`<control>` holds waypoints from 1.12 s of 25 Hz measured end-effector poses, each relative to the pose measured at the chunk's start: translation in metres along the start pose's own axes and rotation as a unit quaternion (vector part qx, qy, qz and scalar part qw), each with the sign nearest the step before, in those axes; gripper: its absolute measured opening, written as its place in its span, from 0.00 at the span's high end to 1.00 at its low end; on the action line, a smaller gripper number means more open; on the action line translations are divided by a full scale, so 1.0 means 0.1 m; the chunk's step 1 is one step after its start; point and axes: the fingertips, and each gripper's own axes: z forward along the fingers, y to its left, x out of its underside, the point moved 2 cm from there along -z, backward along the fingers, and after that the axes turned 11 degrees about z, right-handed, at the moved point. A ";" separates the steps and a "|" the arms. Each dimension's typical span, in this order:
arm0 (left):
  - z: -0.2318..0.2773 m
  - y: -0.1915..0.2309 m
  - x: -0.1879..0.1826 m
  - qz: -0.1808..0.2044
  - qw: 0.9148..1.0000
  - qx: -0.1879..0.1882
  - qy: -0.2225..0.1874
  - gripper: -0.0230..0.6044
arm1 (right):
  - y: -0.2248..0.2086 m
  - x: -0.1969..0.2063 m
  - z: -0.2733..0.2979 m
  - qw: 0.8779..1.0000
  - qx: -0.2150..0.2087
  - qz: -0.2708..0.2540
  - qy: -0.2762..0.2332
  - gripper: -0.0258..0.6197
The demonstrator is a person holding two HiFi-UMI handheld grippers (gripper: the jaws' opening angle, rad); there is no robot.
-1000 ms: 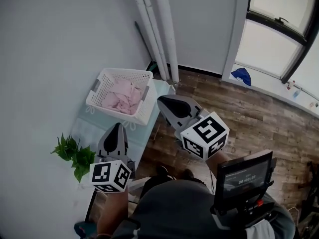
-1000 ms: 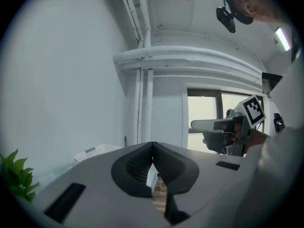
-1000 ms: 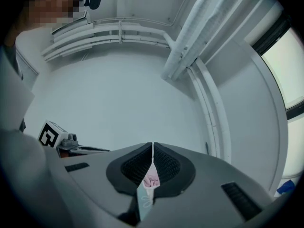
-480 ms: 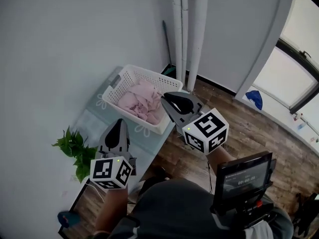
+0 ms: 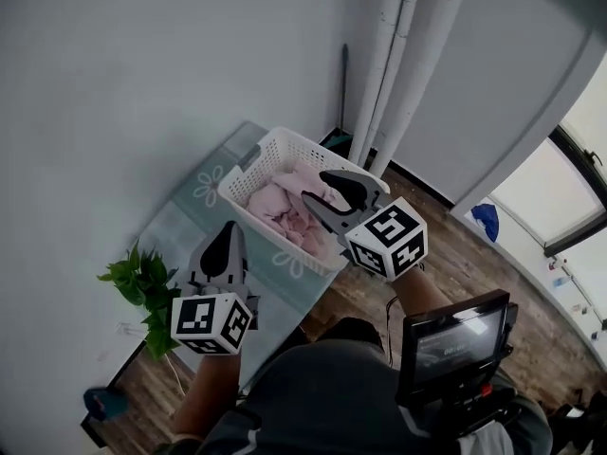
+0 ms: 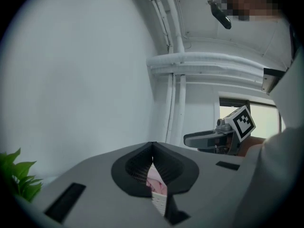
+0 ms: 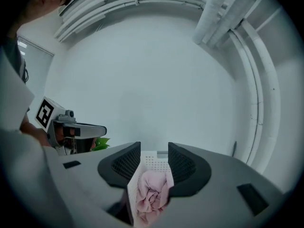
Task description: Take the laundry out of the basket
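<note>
A white slatted laundry basket [image 5: 248, 164] stands on a table under a pale patterned cloth [image 5: 194, 207], close to the wall. Crumpled pink laundry [image 5: 285, 211] fills it. My right gripper [image 5: 315, 186] hovers over the basket's near right side, its jaws opening, with nothing between them. In the right gripper view the pink laundry [image 7: 152, 194] and the basket [image 7: 153, 161] lie just beyond the gap of the right gripper [image 7: 154, 158]. My left gripper [image 5: 228, 227] is shut and empty, over the cloth short of the basket. A little pink laundry [image 6: 156, 184] shows below the left gripper [image 6: 153, 145].
White pipes [image 5: 403, 55] run up the wall corner behind the basket. A green plant [image 5: 142, 287] stands left of the table. A blue object [image 5: 486, 218] lies on the wooden floor near the window. A small screen [image 5: 453, 344] sits on the person's right.
The view has swung toward the basket, which now lies under my right gripper. The right jaws have parted from shut. My left gripper stays shut at lower left.
</note>
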 end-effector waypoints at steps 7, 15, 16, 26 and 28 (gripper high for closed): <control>0.18 0.24 0.20 -0.012 0.998 -0.045 0.031 0.95 | -0.22 0.23 0.51 0.997 -0.047 -0.027 0.063 0.56; 0.36 0.27 0.45 -0.016 0.994 -0.091 0.062 0.95 | -0.49 0.79 1.09 0.971 -0.114 -0.103 0.184 0.27; 0.38 0.28 0.50 -0.018 0.993 -0.097 0.065 0.95 | -0.53 0.87 1.15 0.967 -0.122 -0.108 0.197 0.26; 0.50 0.38 0.96 -0.032 0.984 -0.134 0.114 0.95 | -0.79 1.75 1.63 0.911 -0.174 -0.161 0.338 0.20; 0.50 0.39 1.04 -0.038 0.982 -0.139 0.123 0.95 | -0.80 1.90 1.72 0.898 -0.183 -0.178 0.358 0.20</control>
